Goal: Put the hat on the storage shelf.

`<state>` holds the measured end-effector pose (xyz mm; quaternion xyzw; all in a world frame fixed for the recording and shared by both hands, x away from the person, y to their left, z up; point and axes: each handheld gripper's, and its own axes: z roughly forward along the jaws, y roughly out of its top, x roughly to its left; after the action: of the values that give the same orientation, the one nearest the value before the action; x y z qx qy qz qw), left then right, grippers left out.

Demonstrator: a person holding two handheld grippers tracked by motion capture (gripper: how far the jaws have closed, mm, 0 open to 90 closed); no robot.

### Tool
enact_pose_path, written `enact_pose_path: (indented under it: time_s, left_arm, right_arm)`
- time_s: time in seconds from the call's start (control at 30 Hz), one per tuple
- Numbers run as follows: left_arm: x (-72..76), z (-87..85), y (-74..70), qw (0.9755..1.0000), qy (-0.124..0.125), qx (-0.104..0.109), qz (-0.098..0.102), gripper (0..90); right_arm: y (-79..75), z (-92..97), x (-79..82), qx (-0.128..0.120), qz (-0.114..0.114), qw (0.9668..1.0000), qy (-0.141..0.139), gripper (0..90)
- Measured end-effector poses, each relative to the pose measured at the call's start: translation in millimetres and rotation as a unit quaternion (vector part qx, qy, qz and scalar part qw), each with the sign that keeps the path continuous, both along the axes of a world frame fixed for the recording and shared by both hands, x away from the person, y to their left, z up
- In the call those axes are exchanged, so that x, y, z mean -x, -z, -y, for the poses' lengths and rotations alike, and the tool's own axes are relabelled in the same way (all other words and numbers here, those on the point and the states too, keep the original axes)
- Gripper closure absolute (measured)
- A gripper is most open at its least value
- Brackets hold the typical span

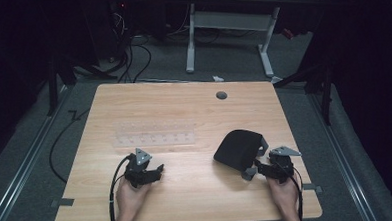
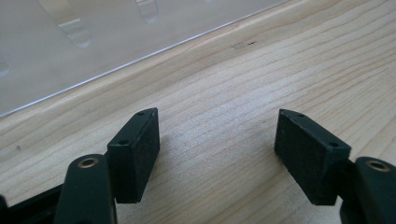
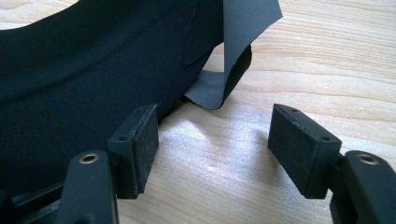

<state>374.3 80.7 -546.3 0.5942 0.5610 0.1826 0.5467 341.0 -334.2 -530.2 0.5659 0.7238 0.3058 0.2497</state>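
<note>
A black fabric pouch [image 1: 237, 148] with a grey strap [image 1: 262, 146] lies on the right half of the wooden table [image 1: 184, 106]. My right gripper [image 1: 262, 166] sits low at the pouch's near right corner. In the right gripper view this gripper [image 3: 215, 121] is open over bare wood, its left pad [image 3: 144, 140] right beside the pouch's [image 3: 84, 70] edge, and the grey strap [image 3: 243, 23] folds down just ahead. My left gripper [image 1: 149, 167] rests left of centre. In its own view that gripper [image 2: 217, 126] is open with only wood between the pads.
A clear plastic rack [image 1: 155, 134] lies flat just beyond the left gripper, its near edge [image 2: 93, 42] close ahead of the jaws. A grey cable hole [image 1: 221, 95] marks the far side of the table. White desk legs [image 1: 190, 40] and floor cables [image 1: 131, 58] stand beyond.
</note>
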Motion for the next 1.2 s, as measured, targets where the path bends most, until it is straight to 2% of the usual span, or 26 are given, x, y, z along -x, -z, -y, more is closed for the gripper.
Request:
enact_pose_path:
  time_s: [0.6,0.77,0.9,0.93,1.2]
  left_arm:
    - [-0.1,0.2,0.1,1.0000,0.001,-0.001,0.000,30.2]
    - [-0.1,0.2,0.2,1.0000,0.001,-0.001,0.000,30.1]
    - [-0.1,0.2,0.2,1.0000,0.001,-0.002,0.000,30.1]
    - [-0.1,0.2,0.2,1.0000,0.001,-0.002,0.000,30.1]
    - [-0.1,0.1,0.2,1.0000,0.001,-0.002,0.000,30.1]
  right_arm:
    - [-0.2,1.2,0.2,-0.004,0.000,1.0000,-0.004,35.0]
    - [-2.1,5.0,3.3,-0.010,-0.006,0.9999,0.006,37.6]
    - [-6.7,7.8,8.7,-0.016,0.003,0.9998,0.007,40.2]
    - [-9.5,10.1,11.3,-0.021,0.016,0.9996,0.006,42.9]
    - [-19.3,15.5,17.1,-0.047,0.030,0.9984,0.007,45.1]
